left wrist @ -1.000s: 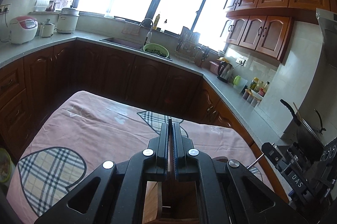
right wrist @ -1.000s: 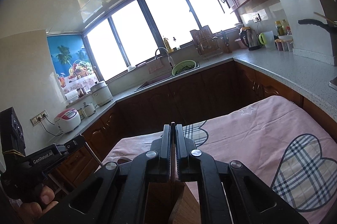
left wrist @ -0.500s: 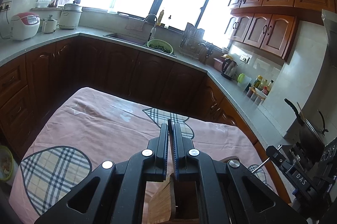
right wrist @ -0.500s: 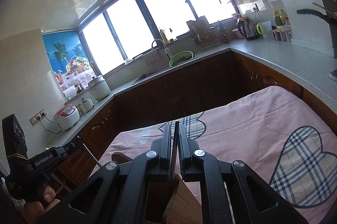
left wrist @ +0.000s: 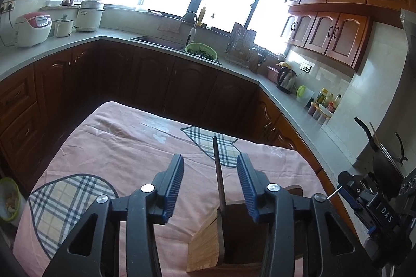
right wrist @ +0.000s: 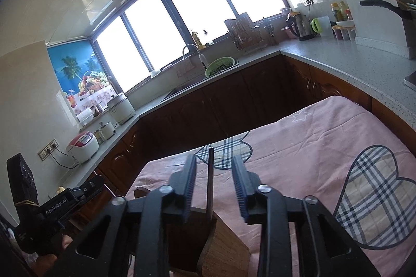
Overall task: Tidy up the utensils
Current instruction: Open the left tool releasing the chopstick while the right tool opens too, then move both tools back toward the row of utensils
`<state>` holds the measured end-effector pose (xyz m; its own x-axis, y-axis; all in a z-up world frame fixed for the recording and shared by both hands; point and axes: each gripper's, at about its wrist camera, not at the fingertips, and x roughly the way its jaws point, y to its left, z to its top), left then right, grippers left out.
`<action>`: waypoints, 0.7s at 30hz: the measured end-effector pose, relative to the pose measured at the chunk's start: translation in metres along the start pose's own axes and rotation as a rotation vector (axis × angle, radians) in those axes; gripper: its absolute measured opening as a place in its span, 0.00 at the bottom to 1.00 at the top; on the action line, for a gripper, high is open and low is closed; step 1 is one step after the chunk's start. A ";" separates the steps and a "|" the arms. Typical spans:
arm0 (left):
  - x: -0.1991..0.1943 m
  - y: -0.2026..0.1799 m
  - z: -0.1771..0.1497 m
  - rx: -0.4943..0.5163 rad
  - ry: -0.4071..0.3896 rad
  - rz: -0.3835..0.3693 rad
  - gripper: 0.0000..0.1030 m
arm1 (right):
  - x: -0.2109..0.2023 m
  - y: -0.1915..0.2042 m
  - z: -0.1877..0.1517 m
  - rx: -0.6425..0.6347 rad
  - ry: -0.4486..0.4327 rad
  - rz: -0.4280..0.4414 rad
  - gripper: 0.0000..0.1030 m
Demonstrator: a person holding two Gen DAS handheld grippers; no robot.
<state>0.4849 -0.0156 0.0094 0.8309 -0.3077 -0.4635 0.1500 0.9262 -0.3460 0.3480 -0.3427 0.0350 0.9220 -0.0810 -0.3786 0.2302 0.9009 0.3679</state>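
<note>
A thin dark stick [left wrist: 218, 173] stands upright out of a wooden utensil holder [left wrist: 208, 243] on the pink tablecloth [left wrist: 124, 147]. My left gripper [left wrist: 210, 157] is opening around it, and the stick rises free in the gap, slightly nearer the right pad. In the right wrist view a thin dark stick [right wrist: 210, 178] likewise rises from the wooden holder [right wrist: 226, 245]. My right gripper [right wrist: 213, 158] is also opening, and its pads are clear of that stick. Whether the two views show one stick or two, I cannot tell.
The table's cloth [right wrist: 299, 160] carries plaid heart patches. Dark wood cabinets and a grey counter ring the table, with a sink, a green colander [left wrist: 201, 50], a kettle [left wrist: 286, 78] and rice cookers [left wrist: 32, 28]. A pan handle [left wrist: 366, 131] juts in at the right.
Both grippers were shut on a thin stick over the holder. Their jaws have spread apart, and each stick now stands loose in the holder.
</note>
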 end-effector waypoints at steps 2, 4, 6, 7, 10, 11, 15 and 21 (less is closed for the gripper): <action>-0.008 0.001 -0.001 -0.003 -0.011 0.010 0.65 | -0.006 -0.001 0.001 0.011 -0.014 0.010 0.67; -0.019 0.002 -0.002 -0.006 -0.025 0.041 0.79 | -0.014 0.000 0.001 0.023 -0.024 0.020 0.73; -0.033 0.001 -0.006 0.001 -0.038 0.045 0.80 | -0.024 0.000 0.001 0.033 -0.037 0.034 0.80; -0.041 0.000 -0.008 0.004 -0.038 0.048 0.85 | -0.030 0.001 0.001 0.036 -0.041 0.039 0.81; -0.067 -0.002 -0.018 0.022 -0.048 0.056 0.89 | -0.048 0.004 -0.002 0.038 -0.050 0.058 0.89; -0.076 -0.004 -0.022 0.030 -0.047 0.061 0.89 | -0.055 0.007 -0.004 0.032 -0.054 0.061 0.89; -0.113 -0.005 -0.039 0.046 -0.041 0.069 0.94 | -0.083 0.015 -0.010 -0.005 -0.056 0.073 0.89; -0.160 0.000 -0.064 0.056 0.003 0.057 0.95 | -0.126 0.024 -0.030 -0.058 -0.060 0.066 0.89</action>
<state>0.3179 0.0193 0.0310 0.8372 -0.2549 -0.4839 0.1322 0.9528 -0.2732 0.2279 -0.2981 0.0665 0.9520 -0.0440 -0.3030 0.1512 0.9281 0.3403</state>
